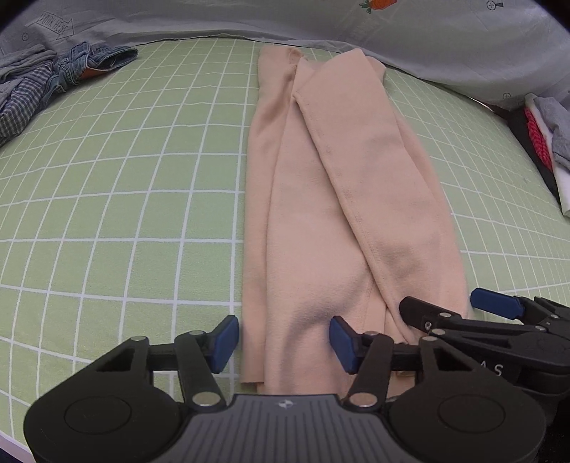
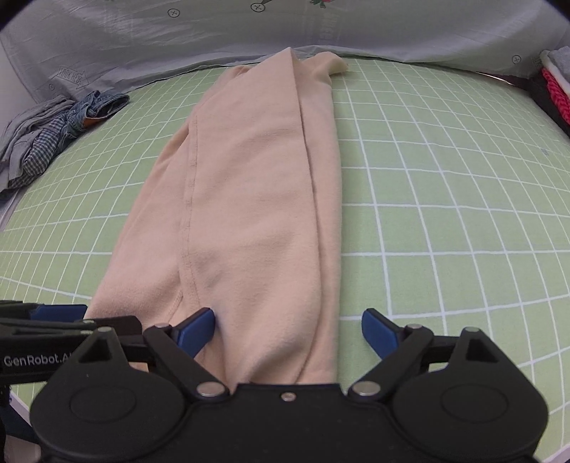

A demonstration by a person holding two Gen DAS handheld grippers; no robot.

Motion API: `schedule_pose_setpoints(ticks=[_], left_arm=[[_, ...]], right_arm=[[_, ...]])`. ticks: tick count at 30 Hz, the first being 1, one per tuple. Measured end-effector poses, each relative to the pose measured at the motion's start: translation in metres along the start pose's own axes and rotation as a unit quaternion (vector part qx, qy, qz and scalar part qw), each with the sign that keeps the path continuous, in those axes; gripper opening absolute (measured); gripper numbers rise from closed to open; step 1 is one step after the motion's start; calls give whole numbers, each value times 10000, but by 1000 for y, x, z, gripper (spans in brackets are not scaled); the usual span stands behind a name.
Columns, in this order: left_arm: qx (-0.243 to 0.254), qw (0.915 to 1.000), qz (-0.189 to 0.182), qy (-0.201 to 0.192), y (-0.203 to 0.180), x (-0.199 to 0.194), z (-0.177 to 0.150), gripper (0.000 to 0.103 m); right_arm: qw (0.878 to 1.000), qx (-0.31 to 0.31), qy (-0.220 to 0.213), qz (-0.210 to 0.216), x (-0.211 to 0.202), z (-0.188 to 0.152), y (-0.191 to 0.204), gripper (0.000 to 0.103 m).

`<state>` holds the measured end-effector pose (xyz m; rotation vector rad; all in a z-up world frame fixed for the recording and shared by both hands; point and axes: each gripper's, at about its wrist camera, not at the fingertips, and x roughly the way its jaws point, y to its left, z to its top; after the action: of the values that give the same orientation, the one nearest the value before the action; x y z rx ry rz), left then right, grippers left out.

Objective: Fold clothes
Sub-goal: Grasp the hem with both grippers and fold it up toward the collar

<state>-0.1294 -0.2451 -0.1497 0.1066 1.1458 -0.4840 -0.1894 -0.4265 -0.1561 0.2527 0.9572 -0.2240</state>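
Across the green gridded mat [image 1: 124,199] a peach fleece garment [image 1: 320,213] lies folded into a long narrow strip, running from the near edge to the grey sheet [image 1: 320,21] at the far side. Left gripper [image 1: 283,343]: jaws spread wide, released. The garment's near left edge lies between them, with one blue pad [image 1: 226,343] over bare mat just beside the cloth and the other over the fleece. Right gripper [image 2: 288,333]: jaws likewise spread, nothing clamped. The near right portion of the garment lies between its pads; the outer pad [image 2: 379,333] is over mat just beside the cloth's right edge. Both grippers are side by side at the same end. A heap of denim and checked clothes [image 1: 53,78] sits far left, well apart.
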Motion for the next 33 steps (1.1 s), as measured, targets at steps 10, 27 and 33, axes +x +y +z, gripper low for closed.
schedule_pose_setpoints(ticks=[10, 27, 33], left_arm=[[-749, 9968, -289, -12, -21, -3, -27, 13], [35, 9812, -1556, -1144, -51, -98, 66, 12], [-27, 9656, -1760, -1916, -54, -133, 126, 12]], right_arm=[[9921, -956, 221, 788, -23, -9, -16, 27], [9901, -65, -707, 1213, -112, 68, -54, 15], [9797, -259, -1523, 1276, -136, 139, -40, 15]])
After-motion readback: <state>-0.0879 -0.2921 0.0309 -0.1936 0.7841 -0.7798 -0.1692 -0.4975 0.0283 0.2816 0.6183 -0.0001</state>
